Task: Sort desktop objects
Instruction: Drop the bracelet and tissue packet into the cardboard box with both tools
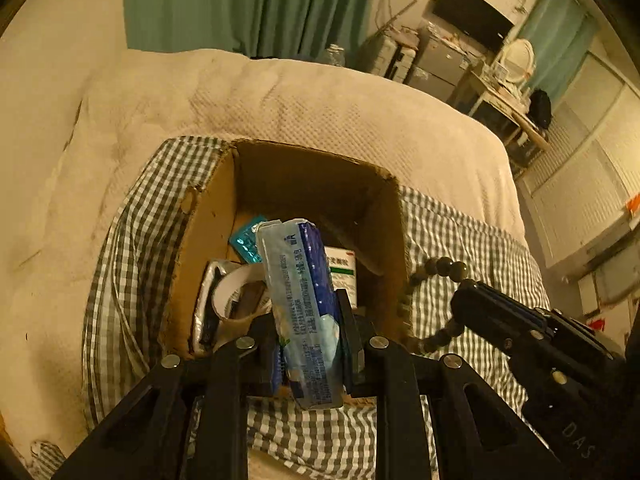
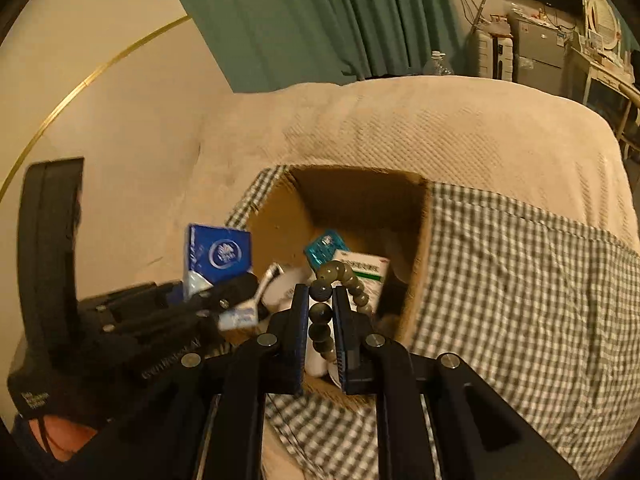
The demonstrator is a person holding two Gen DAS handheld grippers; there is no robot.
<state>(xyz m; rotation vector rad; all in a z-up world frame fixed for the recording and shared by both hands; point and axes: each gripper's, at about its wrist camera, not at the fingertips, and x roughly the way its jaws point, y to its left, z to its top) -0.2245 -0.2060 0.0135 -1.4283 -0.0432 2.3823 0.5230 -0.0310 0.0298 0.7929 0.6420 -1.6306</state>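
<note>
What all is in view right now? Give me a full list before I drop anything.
cardboard box: one, brown, open, on the checked cloth
checked cloth: one, grey-white, over the beige blanket
beige blanket: one, under it all
tissue pack: one, blue, held over the box
bead bracelet: one, dark green, held over the box
teal packet: one, in the box
medicine box: one, white-green, in the box
tape roll: one, white, in the box
left gripper: shut on the pack
right gripper: shut on the beads
</note>
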